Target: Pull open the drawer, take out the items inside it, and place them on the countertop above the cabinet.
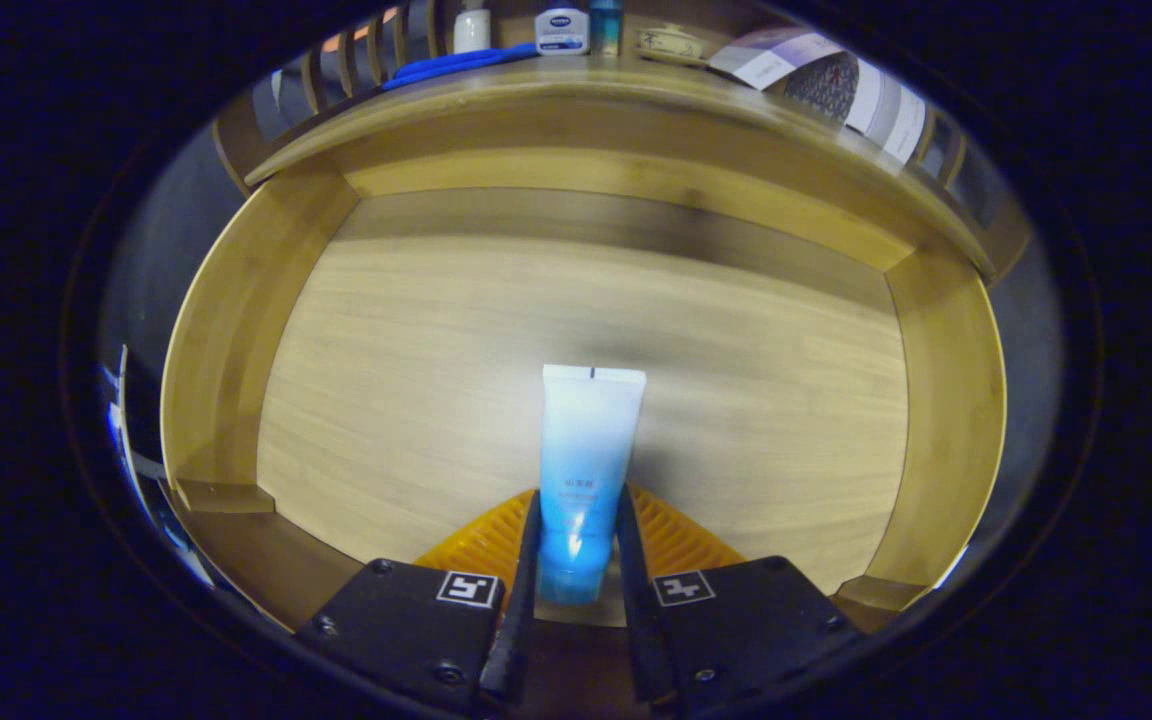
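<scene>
Gripper view: the gripper point(576, 545) has both fingers pressed on the lower end of a white-to-blue tube point(586, 470), held between them above the open wooden drawer point(576, 330).

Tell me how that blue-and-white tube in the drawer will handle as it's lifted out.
The tube looks like soft plastic, so it may dent where the tool pinches its lower end. Its glossy skin could slip. Held near the cap, with its flat crimped end reaching ahead over the drawer floor, it may sag or swing a little.
</scene>
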Demonstrator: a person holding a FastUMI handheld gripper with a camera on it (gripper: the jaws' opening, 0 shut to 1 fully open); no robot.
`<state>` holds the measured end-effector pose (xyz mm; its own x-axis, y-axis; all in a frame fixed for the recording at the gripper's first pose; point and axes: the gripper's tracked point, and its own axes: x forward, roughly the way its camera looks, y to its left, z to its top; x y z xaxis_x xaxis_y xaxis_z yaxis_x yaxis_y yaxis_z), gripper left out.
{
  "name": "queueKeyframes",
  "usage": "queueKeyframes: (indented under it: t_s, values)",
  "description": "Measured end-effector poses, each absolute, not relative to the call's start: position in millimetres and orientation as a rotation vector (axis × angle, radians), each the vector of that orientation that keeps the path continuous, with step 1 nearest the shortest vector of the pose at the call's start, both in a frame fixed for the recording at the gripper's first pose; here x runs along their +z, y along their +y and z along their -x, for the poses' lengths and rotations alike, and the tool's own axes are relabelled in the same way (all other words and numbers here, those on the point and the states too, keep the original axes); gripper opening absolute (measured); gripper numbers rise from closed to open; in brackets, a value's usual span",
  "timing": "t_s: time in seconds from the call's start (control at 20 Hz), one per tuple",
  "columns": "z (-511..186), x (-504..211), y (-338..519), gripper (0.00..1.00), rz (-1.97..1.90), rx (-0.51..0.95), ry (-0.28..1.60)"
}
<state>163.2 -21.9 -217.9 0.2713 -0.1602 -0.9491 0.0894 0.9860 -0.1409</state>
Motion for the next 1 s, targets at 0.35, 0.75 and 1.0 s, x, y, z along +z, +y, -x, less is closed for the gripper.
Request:
queueKeyframes:
  t_s: [0.35,0.75,1.0]
  values:
    - [-176,-179,-15,0.42,0.076,-0.143,1.191]
    - [-212,-105,-16,0.42,0.093,-0.152,1.030]
    - [-241,-65,-29,0.42,0.102,-0.191,0.956]
